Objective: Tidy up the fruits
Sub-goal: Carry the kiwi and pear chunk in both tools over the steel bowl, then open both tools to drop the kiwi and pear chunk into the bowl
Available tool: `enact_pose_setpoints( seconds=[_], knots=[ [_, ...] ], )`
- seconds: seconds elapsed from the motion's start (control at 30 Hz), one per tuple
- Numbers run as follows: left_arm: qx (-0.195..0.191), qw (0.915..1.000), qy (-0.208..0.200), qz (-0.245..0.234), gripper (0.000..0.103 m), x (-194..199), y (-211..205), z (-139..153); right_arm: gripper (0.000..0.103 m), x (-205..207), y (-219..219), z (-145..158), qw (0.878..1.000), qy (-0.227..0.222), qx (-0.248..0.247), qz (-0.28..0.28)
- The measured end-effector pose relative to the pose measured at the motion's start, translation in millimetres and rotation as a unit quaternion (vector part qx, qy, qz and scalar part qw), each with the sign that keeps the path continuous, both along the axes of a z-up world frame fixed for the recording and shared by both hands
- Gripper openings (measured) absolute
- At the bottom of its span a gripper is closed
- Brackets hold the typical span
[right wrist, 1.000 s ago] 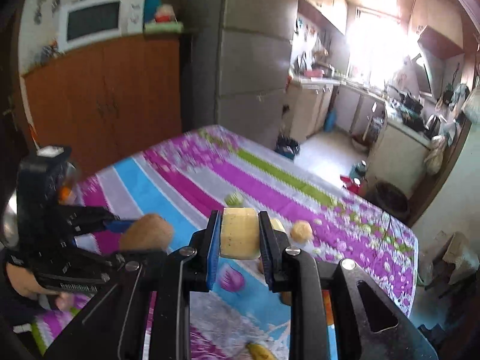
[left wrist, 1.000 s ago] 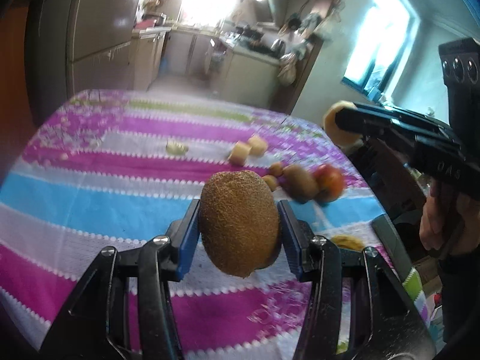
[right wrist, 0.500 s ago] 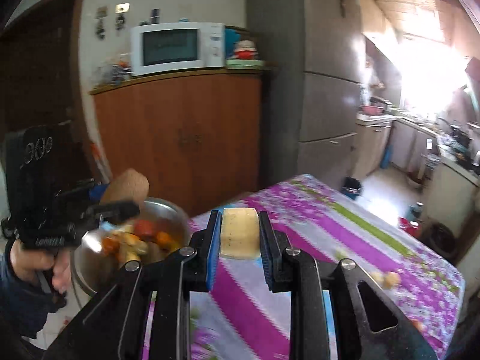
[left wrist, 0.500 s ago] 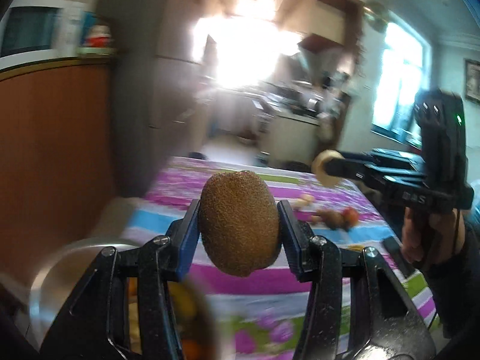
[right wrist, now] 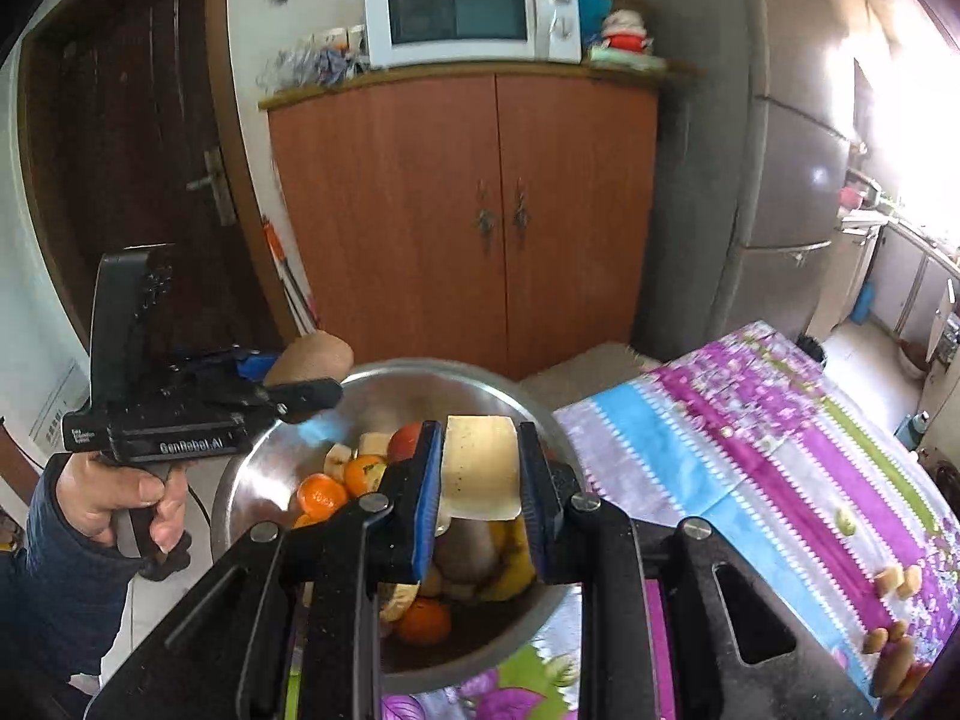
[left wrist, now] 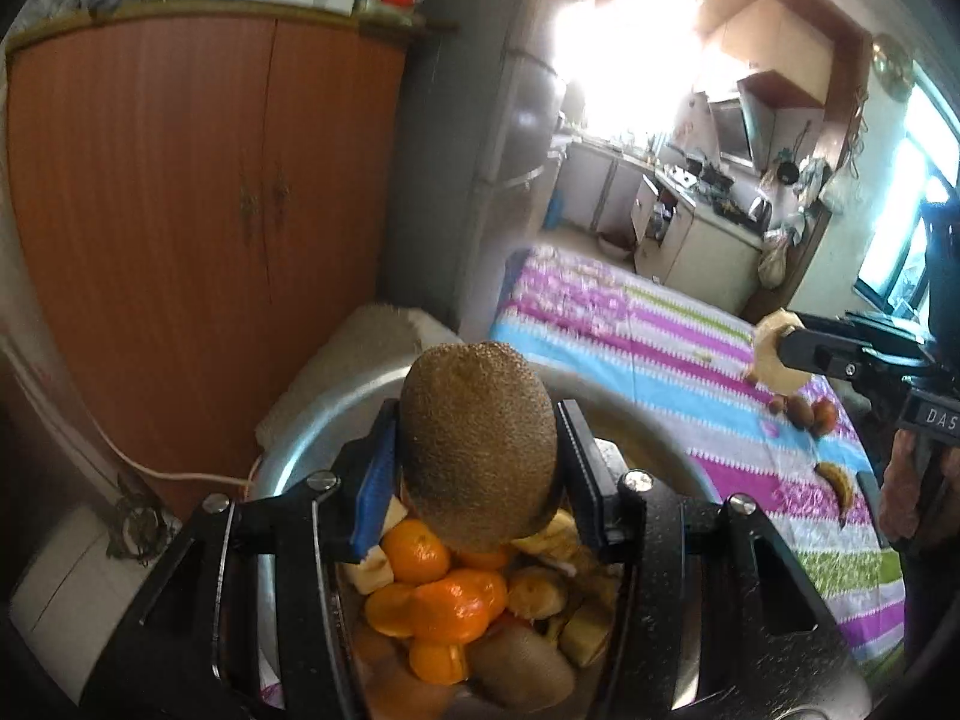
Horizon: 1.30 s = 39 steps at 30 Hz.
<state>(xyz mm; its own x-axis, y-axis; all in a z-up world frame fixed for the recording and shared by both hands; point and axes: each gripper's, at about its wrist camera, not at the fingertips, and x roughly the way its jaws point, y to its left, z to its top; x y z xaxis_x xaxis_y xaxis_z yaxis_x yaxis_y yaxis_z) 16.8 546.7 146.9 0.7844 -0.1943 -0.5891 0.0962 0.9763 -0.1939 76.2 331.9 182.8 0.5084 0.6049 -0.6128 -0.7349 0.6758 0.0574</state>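
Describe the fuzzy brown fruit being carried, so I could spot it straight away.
Find the steel bowl heaped with fruit beside the striped tablecloth. Above it the left gripper clamps a kiwi. Unlike the glossy oranges beneath, it is matt brown, hairy and egg-shaped.

- Left wrist view: close above the steel bowl [left wrist: 336,414], facing forward and down along its fingers; desk [left wrist: 660,372] beyond, right hand-held gripper [left wrist: 774,354] at the right edge.
- Right wrist view: close over the same steel bowl [right wrist: 264,468], facing the cupboard [right wrist: 468,210].
- Shared: bowl, desk, cupboard.
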Motion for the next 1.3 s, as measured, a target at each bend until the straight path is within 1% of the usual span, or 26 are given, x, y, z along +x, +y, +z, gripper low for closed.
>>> enact_pose_setpoints(
  seconds=[0.17, 0.37, 1.0, 1.2, 1.3],
  knots=[
    [0.008, 0.9994, 0.028, -0.017, 0.051, 8, -6, -12, 0.027, 13, 14, -24, 0.999, 0.032, -0.015, 0.001],
    [0.001, 0.9992, 0.036, -0.015, 0.051, 12, 1, -17, 0.027, 23, 16, -46, 0.998, 0.052, -0.032, -0.005],
    [0.001, 0.9984, 0.053, -0.017, 0.051, 19, 5, -24, 0.027, 32, 17, -58, 0.997, 0.068, -0.041, -0.012],
    [0.001, 0.999, 0.042, -0.014, 0.051, 18, 7, -13, 0.027, 36, 17, -65, 0.996, 0.078, -0.046, -0.012],
    [0.001, 0.9991, 0.04, -0.013, 0.053, 17, 7, -12, 0.027, 38, 17, -72, 0.995, 0.088, -0.044, -0.01]
  ],
)
